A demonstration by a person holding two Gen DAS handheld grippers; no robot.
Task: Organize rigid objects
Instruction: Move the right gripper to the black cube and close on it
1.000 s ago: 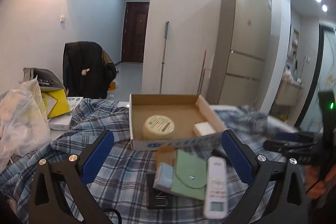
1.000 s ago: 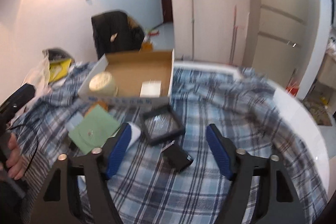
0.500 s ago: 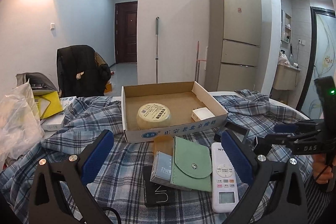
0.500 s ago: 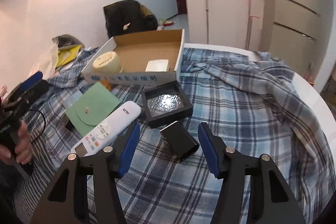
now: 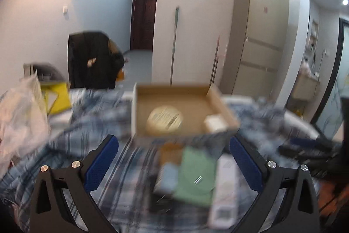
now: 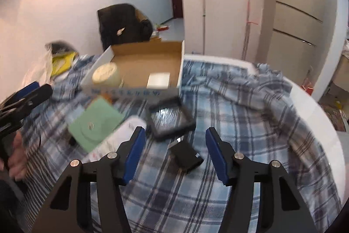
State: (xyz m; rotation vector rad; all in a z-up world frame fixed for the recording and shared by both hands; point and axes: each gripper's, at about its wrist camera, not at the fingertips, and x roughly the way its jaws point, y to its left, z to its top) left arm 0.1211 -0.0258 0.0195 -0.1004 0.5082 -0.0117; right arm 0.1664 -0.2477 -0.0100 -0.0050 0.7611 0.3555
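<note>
An open cardboard box (image 5: 134,110) (image 6: 130,92) holds a round cream tin (image 5: 164,119) (image 6: 106,75) and a small white box (image 5: 214,123) (image 6: 158,80). In front of it, on the plaid cloth, lie a green pouch (image 5: 196,174) (image 6: 96,123), a white remote (image 5: 224,189) (image 6: 122,137), a black square frame (image 6: 170,119) and a small black box (image 6: 185,155). My left gripper (image 5: 172,141) hovers open over the pouch pile, in a blurred view. My right gripper (image 6: 175,131) is open above the small black box, not touching it.
A plaid cloth (image 6: 240,123) covers the round white table (image 6: 316,106). A white plastic bag (image 5: 19,119) and yellow item (image 5: 56,97) sit far left. A jacket-draped chair (image 5: 91,62), a mop (image 5: 174,45) and a fridge (image 5: 259,36) stand behind. A hand (image 6: 15,156) holds the left gripper.
The right gripper's fingers stand closer together than a second ago, still over the small black box. The left view has shifted and is now blurred; the objects have not moved.
</note>
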